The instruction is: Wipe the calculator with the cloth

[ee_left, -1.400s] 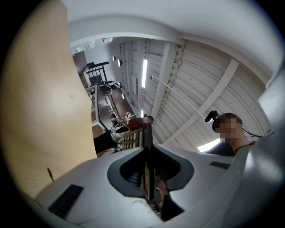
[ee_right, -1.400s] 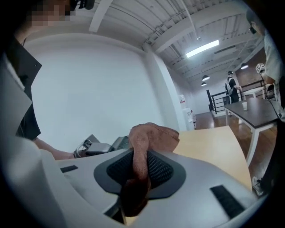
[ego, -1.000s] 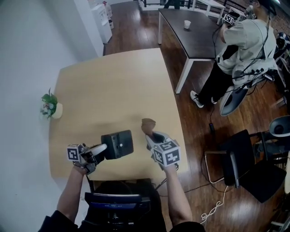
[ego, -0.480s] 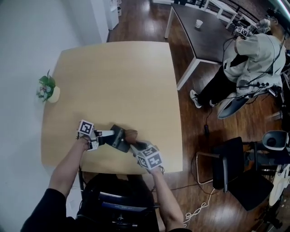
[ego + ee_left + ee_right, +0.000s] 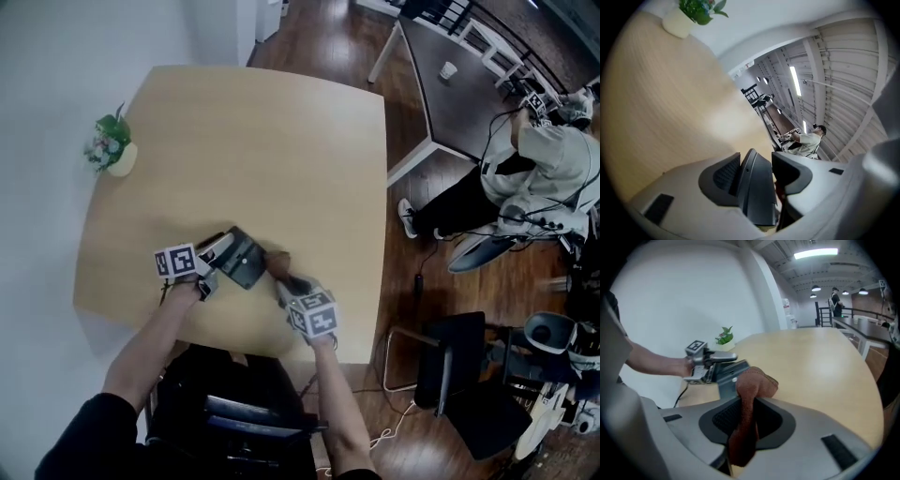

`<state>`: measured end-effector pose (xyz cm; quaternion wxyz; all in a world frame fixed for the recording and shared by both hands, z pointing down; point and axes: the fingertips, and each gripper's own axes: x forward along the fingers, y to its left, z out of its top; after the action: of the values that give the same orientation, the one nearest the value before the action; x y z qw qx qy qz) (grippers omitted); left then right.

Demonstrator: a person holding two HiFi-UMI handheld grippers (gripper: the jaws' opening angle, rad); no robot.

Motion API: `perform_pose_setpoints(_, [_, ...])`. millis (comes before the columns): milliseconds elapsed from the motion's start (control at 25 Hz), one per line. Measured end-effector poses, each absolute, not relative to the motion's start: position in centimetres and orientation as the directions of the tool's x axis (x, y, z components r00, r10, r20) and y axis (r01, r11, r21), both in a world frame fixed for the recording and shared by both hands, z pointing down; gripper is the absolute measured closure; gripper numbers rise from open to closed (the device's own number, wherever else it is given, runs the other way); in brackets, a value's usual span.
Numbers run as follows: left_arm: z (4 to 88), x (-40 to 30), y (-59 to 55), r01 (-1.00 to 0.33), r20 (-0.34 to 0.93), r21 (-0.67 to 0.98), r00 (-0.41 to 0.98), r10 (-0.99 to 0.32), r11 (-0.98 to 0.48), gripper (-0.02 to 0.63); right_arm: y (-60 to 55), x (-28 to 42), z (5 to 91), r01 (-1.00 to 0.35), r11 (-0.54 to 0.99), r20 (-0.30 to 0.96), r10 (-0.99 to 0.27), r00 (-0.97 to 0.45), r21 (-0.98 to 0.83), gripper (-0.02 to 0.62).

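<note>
head view: the calculator (image 5: pixel 242 261) is near the front edge of the desk (image 5: pixel 244 131), between the two grippers, tipped up on edge rather than lying flat; it shows as a dark slanted slab, and its long axis cannot be told from here. the left gripper (image 5: pixel 223 247) reaches to it from the left, and the right gripper (image 5: pixel 284 279) comes from the lower right with the brown cloth (image 5: pixel 276 264) just against the calculator's right side. a small potted plant (image 5: pixel 111 150) stands well apart at the desk's far left. left gripper view: the calculator stands edge-on between the fingers, its thin edge running away along them. the fingers are opening: it lies against the left pad, with a gap to the right one. right gripper view: the fingers are clenched on the cloth, which bunches above them. the calculator's broad grey face is turned toward the cloth, just behind it.
</note>
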<state>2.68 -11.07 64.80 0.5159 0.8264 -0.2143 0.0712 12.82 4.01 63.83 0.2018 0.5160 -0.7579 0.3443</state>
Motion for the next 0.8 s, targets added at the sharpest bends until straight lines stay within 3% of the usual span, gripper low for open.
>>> perform_pose_setpoints(160, [65.7,0.1,-10.6,-0.452,0.353,0.828,0.880,-0.317,-0.332,0.403,-1.9,16.2,64.7,-0.945,0.257,0.712,-0.625,-0.321,-0.201,0.512])
perform_pose_setpoints(440, [66.2,-2.3,-12.6,-0.530,0.418,0.783,0.837,-0.354,-0.327,0.405,-5.9,8.9,67.3,-0.816,0.569,0.805,-0.433,-0.406,-0.105,0.512])
perform_pose_setpoints(640, [66.0,-6.7,-15.0,-0.627,0.447,0.724,0.744,-0.496,-0.288,0.403,-3.9,5.7,68.5,-0.764,0.630,0.821,-0.358,-0.444,-0.138,0.512])
perform_pose_setpoints(800, [65.3,-11.0,-15.1,-0.631,0.422,0.741,0.705,-0.571,-0.231,0.403,-2.7,3.9,68.8,-0.743,0.651,0.823,-0.331,-0.461,-0.154,0.512])
